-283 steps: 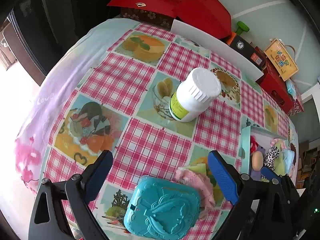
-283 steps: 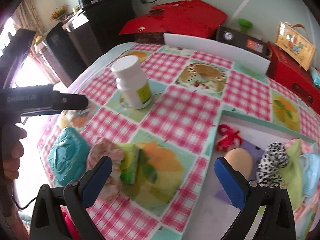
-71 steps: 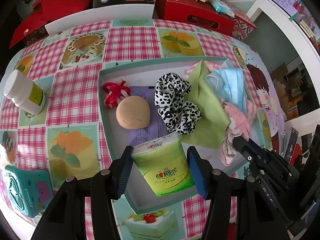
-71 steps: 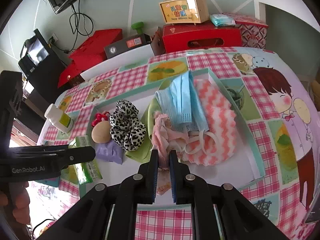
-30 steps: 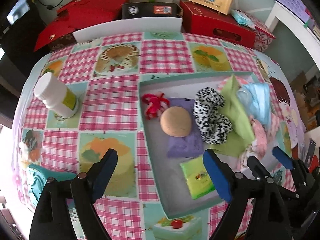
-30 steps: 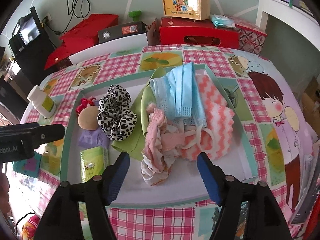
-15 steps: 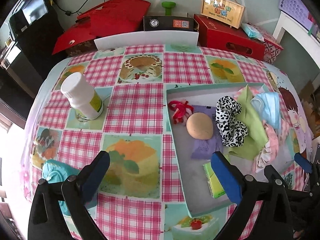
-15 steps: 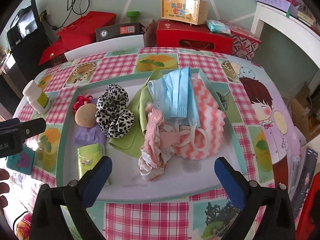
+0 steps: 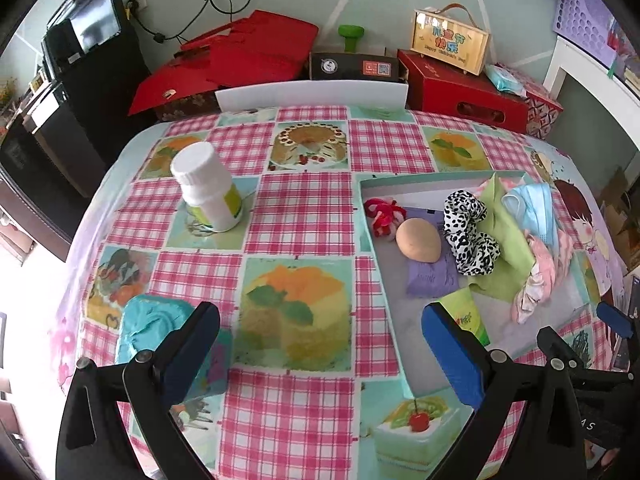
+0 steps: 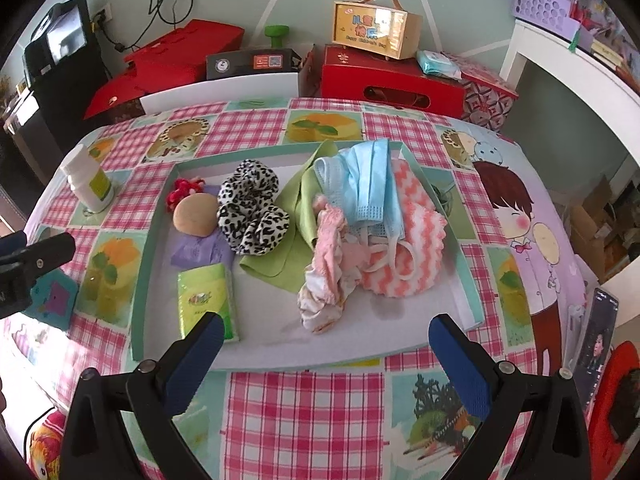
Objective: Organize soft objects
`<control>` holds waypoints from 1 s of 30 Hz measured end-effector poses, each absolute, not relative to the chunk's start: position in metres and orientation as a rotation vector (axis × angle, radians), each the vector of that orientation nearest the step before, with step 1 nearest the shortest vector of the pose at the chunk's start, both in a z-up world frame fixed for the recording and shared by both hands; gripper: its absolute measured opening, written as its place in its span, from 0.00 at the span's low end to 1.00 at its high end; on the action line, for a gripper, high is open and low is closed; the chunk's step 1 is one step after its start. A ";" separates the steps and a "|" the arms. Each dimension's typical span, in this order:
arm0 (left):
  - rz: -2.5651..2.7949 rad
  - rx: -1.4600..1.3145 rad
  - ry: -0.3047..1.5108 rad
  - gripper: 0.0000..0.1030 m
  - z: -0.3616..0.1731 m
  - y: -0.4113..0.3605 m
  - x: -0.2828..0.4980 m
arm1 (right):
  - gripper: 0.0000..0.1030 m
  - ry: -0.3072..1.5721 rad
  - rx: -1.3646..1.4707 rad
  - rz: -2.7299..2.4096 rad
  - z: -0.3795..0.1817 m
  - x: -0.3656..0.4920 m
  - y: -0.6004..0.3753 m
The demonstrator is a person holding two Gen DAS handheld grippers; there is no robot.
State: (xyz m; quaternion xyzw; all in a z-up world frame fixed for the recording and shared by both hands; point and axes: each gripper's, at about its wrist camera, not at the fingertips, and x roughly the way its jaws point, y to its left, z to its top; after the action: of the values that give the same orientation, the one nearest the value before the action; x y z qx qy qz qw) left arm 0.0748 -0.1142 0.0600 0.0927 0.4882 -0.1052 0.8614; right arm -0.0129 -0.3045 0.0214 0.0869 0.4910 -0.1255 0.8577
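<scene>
Looking at what changed: both jaws just opened, so the left gripper and right gripper hang wide and empty. Tissue pack and pink cloth now lie in the tray, mid-frame. Only hard stuff remains on the checked desk; red boxes line the wall.

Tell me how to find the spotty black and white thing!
Look in the shallow teal-rimmed tray on the checked tablecloth. The leopard-print scrunchie sits between the tan sponge and the green cloth. Nothing else there has black spots on white.
</scene>
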 end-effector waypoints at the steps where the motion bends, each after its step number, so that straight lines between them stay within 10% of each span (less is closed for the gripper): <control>1: -0.222 0.193 1.019 0.98 0.061 -0.112 0.072 | 1.00 1.032 0.177 -0.263 0.022 -0.014 -0.302; 30: -0.080 0.223 1.004 0.98 0.045 -0.051 0.013 | 1.00 1.025 0.082 -0.244 0.033 -0.047 -0.252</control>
State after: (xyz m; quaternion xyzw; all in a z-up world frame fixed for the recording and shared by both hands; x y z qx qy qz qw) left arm 0.0134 -0.0508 0.0448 0.1064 0.4801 -0.0382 0.8699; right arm -0.0474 -0.2522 0.0331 0.0393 0.4890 -0.1166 0.8636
